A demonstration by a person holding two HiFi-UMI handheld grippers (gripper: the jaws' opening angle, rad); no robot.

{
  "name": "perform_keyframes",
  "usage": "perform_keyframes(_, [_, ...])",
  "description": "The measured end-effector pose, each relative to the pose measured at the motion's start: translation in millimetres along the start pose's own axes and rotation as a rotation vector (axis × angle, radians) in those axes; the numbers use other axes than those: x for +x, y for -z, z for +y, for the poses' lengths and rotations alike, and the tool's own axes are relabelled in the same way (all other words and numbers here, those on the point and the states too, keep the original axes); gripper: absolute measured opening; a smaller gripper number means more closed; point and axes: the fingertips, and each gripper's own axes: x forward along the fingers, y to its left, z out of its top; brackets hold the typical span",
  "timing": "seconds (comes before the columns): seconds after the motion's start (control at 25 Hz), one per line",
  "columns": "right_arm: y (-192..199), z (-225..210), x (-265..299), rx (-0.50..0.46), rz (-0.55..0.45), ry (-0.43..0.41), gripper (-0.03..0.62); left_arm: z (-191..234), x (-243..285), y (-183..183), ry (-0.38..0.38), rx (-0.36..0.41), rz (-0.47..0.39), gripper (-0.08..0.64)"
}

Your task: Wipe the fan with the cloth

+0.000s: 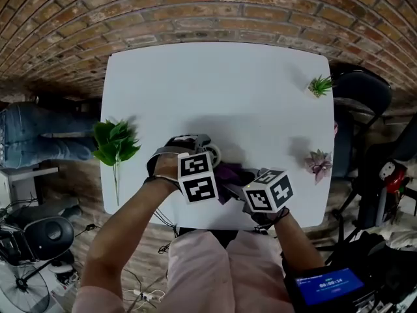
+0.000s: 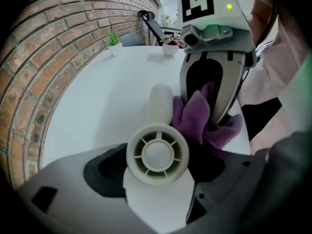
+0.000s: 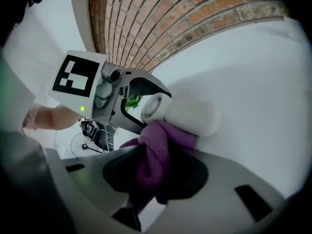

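While left gripper (image 2: 157,161) grips fan (image 3: 192,117) at edge of table (image 1: 221,90), right gripper (image 3: 153,165) pinches cloth (image 2: 195,113)

A purple cloth (image 2: 195,116), a cream fan (image 2: 157,153), a white table (image 1: 221,90), a red-brown brick wall (image 1: 195,12)

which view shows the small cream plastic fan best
Left gripper view: the small cream plastic fan faces it, round grille between the jaws. Right gripper view shows the fan side-on; head view shows barely a sliver.

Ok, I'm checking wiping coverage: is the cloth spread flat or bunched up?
Bunched up: the purple cloth is a crumpled wad pinched in the right claw, its folds touching the fan.
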Motion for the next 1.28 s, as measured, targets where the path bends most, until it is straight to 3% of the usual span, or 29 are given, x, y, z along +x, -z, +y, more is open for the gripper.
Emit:
perform_keyframes(0.4, [-7,-12,-10,0.107,-0.079,-0.01,0.112,-1,0,1,0.007,0.04,0.015,0.374])
perform_keyframes(1.28, [-2,-64,-68,0.162,-0.167,0.087,0.112,-1,2,2,0.012,0.051,0.042,0.373])
